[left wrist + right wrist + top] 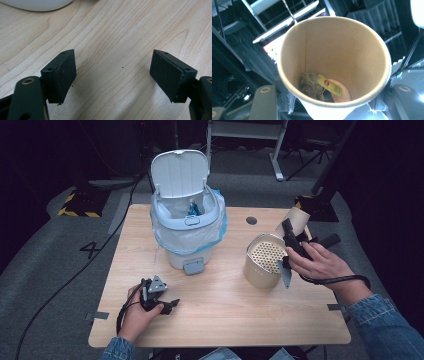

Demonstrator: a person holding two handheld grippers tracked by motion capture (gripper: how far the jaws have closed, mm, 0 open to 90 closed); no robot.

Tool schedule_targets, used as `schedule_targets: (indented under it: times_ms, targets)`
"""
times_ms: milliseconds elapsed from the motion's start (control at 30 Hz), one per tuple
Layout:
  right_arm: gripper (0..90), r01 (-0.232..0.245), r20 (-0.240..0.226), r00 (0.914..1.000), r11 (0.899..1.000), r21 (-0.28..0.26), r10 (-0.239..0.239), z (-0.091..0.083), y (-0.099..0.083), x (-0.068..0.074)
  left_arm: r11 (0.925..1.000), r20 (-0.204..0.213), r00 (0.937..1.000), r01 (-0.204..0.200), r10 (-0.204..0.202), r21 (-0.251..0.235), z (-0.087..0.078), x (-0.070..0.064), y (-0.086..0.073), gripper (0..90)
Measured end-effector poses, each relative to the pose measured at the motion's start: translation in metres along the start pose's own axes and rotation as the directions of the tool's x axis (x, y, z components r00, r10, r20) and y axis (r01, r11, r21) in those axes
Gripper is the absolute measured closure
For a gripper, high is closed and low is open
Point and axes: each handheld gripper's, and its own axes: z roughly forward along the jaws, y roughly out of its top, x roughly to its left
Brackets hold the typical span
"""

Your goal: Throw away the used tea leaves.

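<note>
Kraft paper cup (334,65), a used tea bag (312,86) inside, is clamped in the right gripper (295,237) above the perforated strainer pot (264,260). Next, likely tipping it out. The left gripper (113,75) rests wide open, empty, on the table (120,30).

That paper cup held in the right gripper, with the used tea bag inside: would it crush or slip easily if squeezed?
The paper cup looks thin-walled with a plain seam, so a hard squeeze would likely dent it. It holds little besides a tea bag, so it is probably very light. Its wall looks matte, so it should not slip much in the right gripper.
</note>
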Motion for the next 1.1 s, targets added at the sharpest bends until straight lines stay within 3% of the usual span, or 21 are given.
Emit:
schedule_targets:
  times_ms: [67, 133, 300, 400, 467, 567, 733, 800, 867, 967, 1033, 1100]
  targets:
    - [38.5, 0.036, 0.001, 0.9993, 0.999, -0.021, -0.036, -0.001, 0.003, 0.0, 1.0, -0.001, 1.0, 0.0, 0.0, -0.001, 0.0, 0.0, 0.0, 21.6]
    - [38.5, 0.018, 0.009, 0.9998, 1.0, 0.0, -0.018, -0.002, 0.002, -0.002, 1.0, -0.002, 1.0, 0.001, -0.001, -0.001, 0.0, 0.0, 0.0, 21.6]
    - [38.5, 0.026, 0.011, 0.9996, 0.999, -0.02, -0.026, -0.002, 0.004, -0.004, 1.0, -0.002, 1.0, 0.001, -0.001, -0.001, 0.0, 0.0, 0.0, 21.6]
    - [38.8, -0.021, 0.007, 0.9998, 0.999, 0.041, 0.02, 0.0, -0.004, -0.006, 1.0, -0.002, 1.0, 0.001, -0.001, 0.0, 0.0, 0.0, 0.0, 21.6]
    - [39.0, 0.069, 0.015, 0.9976, 0.997, -0.031, -0.068, -0.005, 0.009, -0.004, 1.0, -0.001, 1.0, 0.001, -0.001, 0.0, 0.0, 0.0, 0.0, 21.6]
    - [39.0, 0.022, 0.019, 0.9996, 1.0, 0.009, -0.022, -0.004, 0.004, -0.007, 1.0, -0.002, 1.0, 0.001, -0.001, -0.002, 0.0, 0.0, 0.0, 21.6]
    - [38.9, 0.029, 0.023, 0.9993, 0.999, 0.017, -0.03, -0.004, -0.002, -0.009, 1.0, -0.002, 1.0, 0.001, -0.001, -0.002, 0.0, 0.0, 0.0, 21.6]
    - [38.9, -0.015, 0.02, 0.9997, 0.999, 0.049, 0.014, -0.002, -0.009, -0.01, 1.0, -0.002, 1.0, 0.001, -0.001, -0.002, 0.0, 0.0, 0.0, 21.6]
    - [38.9, 0.028, 0.009, 0.9996, 0.999, 0.019, -0.028, -0.002, -0.003, -0.008, 1.0, -0.002, 1.0, 0.001, -0.001, 0.0, 0.0, 0.0, 0.0, 21.6]
    - [38.8, -0.015, 0.018, 0.9997, 1.0, 0.024, 0.015, -0.003, -0.005, -0.011, 1.0, -0.003, 1.0, -0.003, 0.003, 0.0, 0.0, 0.0, 0.0, 21.6]
    - [38.6, -0.007, 0.009, 0.9999, 1.0, 0.016, 0.007, -0.002, -0.004, -0.011, 1.0, -0.003, 1.0, -0.002, 0.002, 0.0, 0.0, 0.0, 0.0, 21.6]
    - [38.2, -0.035, 0.005, 0.9994, 0.999, -0.013, 0.035, -0.003, -0.004, -0.01, 1.0, -0.003, 1.0, -0.002, 0.002, 0.0, 0.0, 0.0, 0.0, 21.6]
